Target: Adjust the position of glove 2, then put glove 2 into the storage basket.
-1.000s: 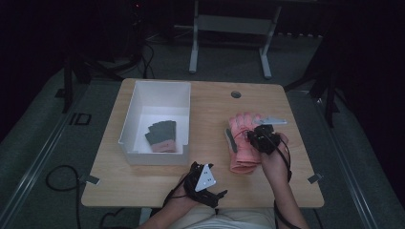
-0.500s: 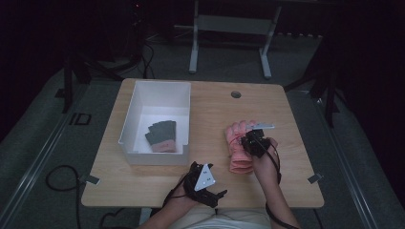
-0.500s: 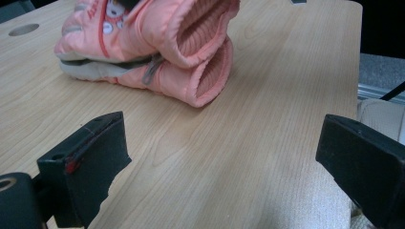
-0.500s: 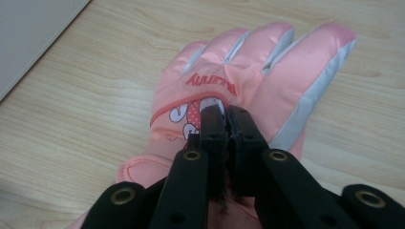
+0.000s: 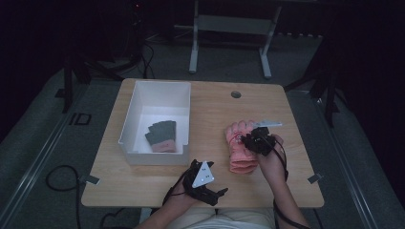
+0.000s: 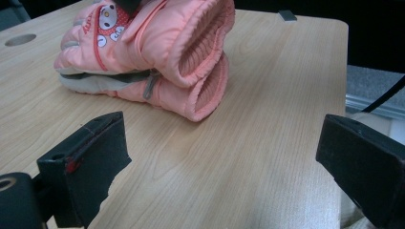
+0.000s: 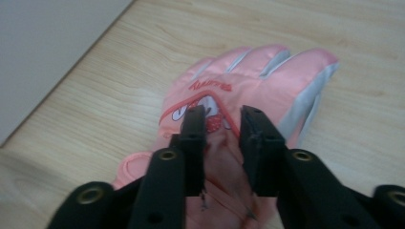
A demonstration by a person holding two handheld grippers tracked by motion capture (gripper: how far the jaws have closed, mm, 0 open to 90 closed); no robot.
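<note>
From the high view, I take the white rectangular plastic bin [image 5: 155, 119] as my landmark. Inside it lies a dark grey knitted glove with a pink cuff [image 5: 161, 135]. To the right of the bin, well apart from it on the pale wooden table [image 5: 210, 102], sits a stack of padded salmon-pink winter gloves [image 5: 239, 147]. My right gripper [image 5: 258, 141] rests on top of that stack, while my left gripper [image 5: 204, 187] hovers near the table's front edge, in front of the bin's right corner.

In the left gripper view, my jaws stand wide apart with nothing between them. The pink gloves lie ahead, stacked one on the other, ribbed cuffs facing me, on bare table.

In the right gripper view, my jaws are close together, a narrow gap left between them, pressing down on the back of the upper pink glove just behind its cartoon print [image 7: 200, 107]. Some fabric seems bunched between the pads, but I cannot tell whether the pinch is firm.

I judge the step in hand to be gripping the upper pink glove so it can go to the bin. The next move calls for closing fully on one layer only, then lifting straight up so the lower glove stays put, and carrying left over the bin's wall.
</note>
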